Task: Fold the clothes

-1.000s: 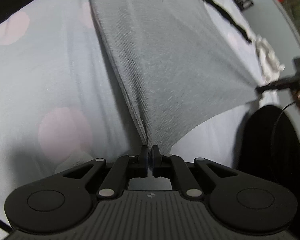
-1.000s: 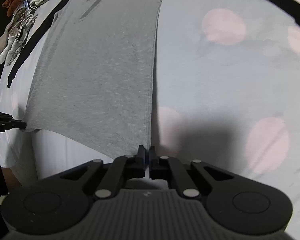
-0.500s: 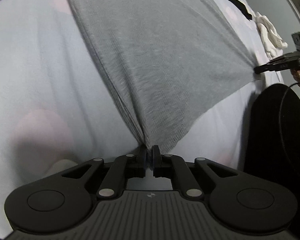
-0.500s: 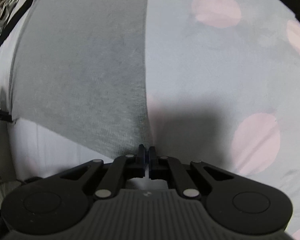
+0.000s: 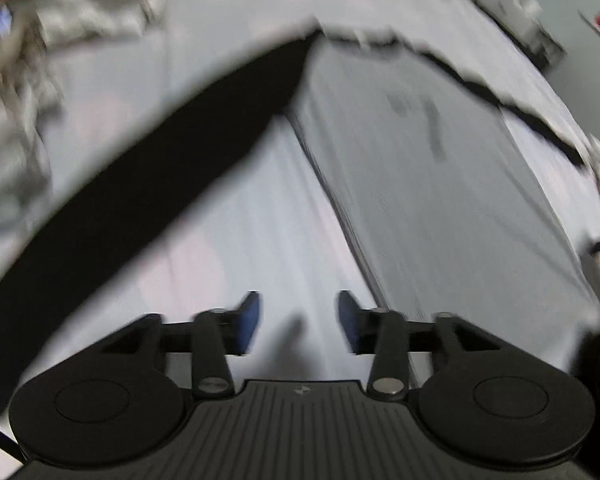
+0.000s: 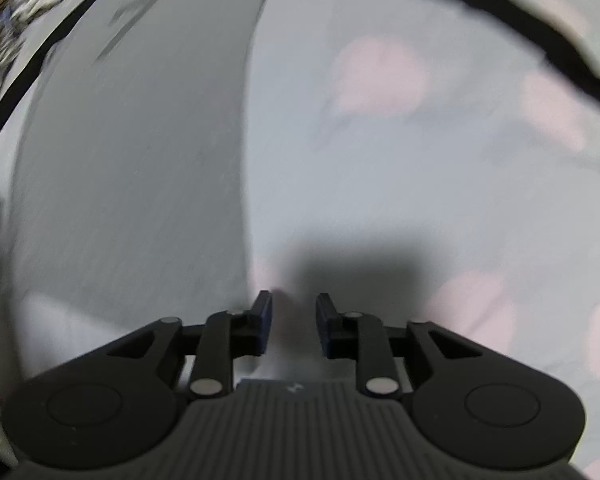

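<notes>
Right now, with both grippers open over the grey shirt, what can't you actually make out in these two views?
- Dark print on the grey shirt: motion blur in both views, unreadable.
- Pile of clothes, left wrist view: blurred and cut by the frame edge; items indistinguishable.
- Shirt's near hem: hidden behind the left gripper and right gripper.
- Black strip: ends cut off.

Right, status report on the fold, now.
Left gripper open, empty. Right gripper open, empty. Grey shirt lying flat on the spotted sheet, between the grippers. Views blurred; nothing seen blocking.
</notes>
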Demonstrator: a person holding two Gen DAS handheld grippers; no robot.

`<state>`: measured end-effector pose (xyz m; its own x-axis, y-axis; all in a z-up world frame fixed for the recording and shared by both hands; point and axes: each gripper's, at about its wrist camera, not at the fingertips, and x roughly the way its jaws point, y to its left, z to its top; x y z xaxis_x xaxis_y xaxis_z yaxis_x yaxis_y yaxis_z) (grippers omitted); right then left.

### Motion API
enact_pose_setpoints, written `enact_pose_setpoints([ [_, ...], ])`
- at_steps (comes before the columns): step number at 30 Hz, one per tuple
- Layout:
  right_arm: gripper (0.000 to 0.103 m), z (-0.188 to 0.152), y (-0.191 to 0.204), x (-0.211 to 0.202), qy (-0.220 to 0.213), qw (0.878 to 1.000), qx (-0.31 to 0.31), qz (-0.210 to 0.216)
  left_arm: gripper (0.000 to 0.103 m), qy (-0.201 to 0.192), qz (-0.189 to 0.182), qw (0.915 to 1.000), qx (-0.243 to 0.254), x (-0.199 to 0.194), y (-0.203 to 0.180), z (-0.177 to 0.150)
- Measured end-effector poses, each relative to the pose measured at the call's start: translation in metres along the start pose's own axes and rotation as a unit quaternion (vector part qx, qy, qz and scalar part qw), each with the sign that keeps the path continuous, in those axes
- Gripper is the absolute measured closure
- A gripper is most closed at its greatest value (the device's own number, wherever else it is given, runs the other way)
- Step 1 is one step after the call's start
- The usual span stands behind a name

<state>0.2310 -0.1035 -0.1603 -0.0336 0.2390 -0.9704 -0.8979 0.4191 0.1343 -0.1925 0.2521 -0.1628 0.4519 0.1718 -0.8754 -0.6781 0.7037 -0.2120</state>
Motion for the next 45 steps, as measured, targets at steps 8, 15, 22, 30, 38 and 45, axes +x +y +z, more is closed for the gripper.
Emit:
enact_pose_setpoints([
  [8, 0.059, 0.062, -0.034, -0.021, -0.162, 0.98, 0.095, -0.074, 0.057, -0.004, -0.093, 0.9935, 0.066, 0.06, -0.076, 0.036],
  [15, 0.059, 0.125, -0.063, -0.021, -0.229, 0.97, 0.03, -0.074, 0.057, 0.004, -0.102, 0.9823, 0.157, 0.091, -0.124, 0.049],
  [22, 0.059, 0.176, -0.087, -0.006, -0.216, 0.969, -0.041, -0.111, 0.057, 0.002, -0.129, 0.9784, 0.162, 0.116, -0.146, 0.08],
  [30, 0.059, 0.141, -0.208, -0.012, -0.167, 0.975, 0.044, -0.14, 0.057, 0.005, -0.156, 0.9721, 0.175, 0.146, -0.183, 0.116],
  [38, 0.098, 0.107, -0.27, 0.001, -0.136, 0.976, 0.163, -0.059, 0.057, 0.024, -0.167, 0.9693, 0.179, 0.163, -0.213, 0.114],
  [45, 0.099, 0.104, -0.25, -0.044, -0.222, 0.969, 0.092, -0.064, 0.057, 0.026, -0.16, 0.9722, 0.169, 0.16, -0.211, 0.105],
])
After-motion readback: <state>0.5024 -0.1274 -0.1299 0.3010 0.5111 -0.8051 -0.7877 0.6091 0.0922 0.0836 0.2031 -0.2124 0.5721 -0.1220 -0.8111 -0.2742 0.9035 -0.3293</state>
